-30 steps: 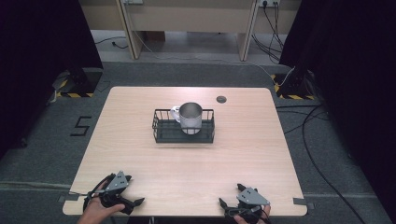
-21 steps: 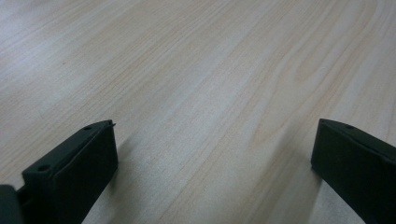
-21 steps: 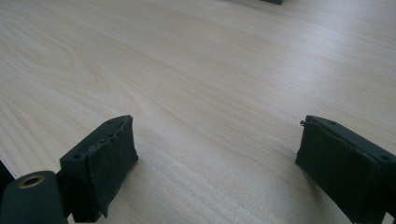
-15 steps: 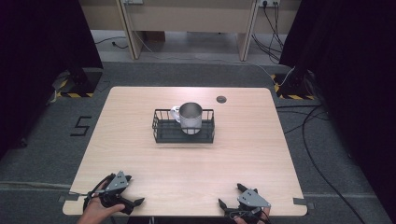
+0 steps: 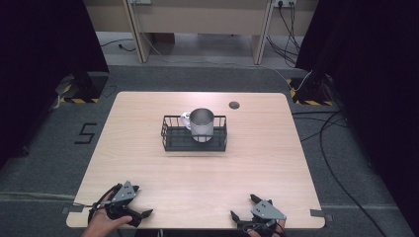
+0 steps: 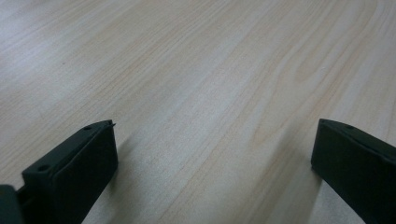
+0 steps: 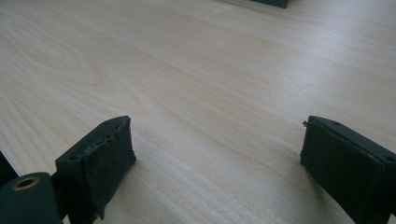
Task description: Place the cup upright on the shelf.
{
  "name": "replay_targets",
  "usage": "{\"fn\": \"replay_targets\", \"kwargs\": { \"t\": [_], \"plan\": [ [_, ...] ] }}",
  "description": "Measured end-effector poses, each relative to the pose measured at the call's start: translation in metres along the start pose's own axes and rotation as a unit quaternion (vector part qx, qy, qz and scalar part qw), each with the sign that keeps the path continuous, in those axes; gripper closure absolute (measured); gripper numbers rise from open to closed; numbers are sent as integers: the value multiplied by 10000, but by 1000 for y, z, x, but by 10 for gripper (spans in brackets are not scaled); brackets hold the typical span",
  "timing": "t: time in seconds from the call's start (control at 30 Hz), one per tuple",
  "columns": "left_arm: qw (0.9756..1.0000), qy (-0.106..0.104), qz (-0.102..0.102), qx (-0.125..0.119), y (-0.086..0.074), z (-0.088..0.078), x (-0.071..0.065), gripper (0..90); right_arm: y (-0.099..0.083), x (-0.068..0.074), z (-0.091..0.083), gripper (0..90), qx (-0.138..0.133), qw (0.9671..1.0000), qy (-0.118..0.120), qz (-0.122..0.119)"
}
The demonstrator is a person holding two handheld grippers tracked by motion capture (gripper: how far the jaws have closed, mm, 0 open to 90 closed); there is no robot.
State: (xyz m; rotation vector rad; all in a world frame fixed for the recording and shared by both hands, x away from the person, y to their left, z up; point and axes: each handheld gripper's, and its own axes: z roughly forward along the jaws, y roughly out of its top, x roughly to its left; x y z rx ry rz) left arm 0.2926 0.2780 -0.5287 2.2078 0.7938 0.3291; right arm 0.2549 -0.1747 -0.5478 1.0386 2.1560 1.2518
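While seen from the high view: pale wooden worktop (image 5: 148,158), broad and bare across its near half. At its centre, slightly toward 12 o'clock, a black wire basket (image 5: 174,139), standing level. Inside the basket, right of its middle, a metal mug (image 5: 201,122), upright, handle pointing to about 10 o'clock. Toward 1 o'clock from the mug, near the far edge, a small dark round hole (image 5: 234,104). At 7 o'clock on the near edge, left tongs (image 5: 144,214), held in a hand (image 5: 101,223), jaws spread wide with bare wood between. At 5 o'clock on the near edge, right tongs (image 5: 243,207), likewise gaping, gripping nothing. Both well apart from basket and mug. Same wide gaps over plain wood grain in both gripper views.
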Motion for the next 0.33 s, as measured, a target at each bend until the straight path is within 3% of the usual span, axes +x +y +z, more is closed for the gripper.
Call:
{"fn": "replay_targets", "kwargs": {
  "t": [0.33],
  "plan": [
    [10000, 16, -12, -2, 0, 0, 0, 0, 2, 1, -1, 96, 109, 9999, 40, -17]
  ]
}}
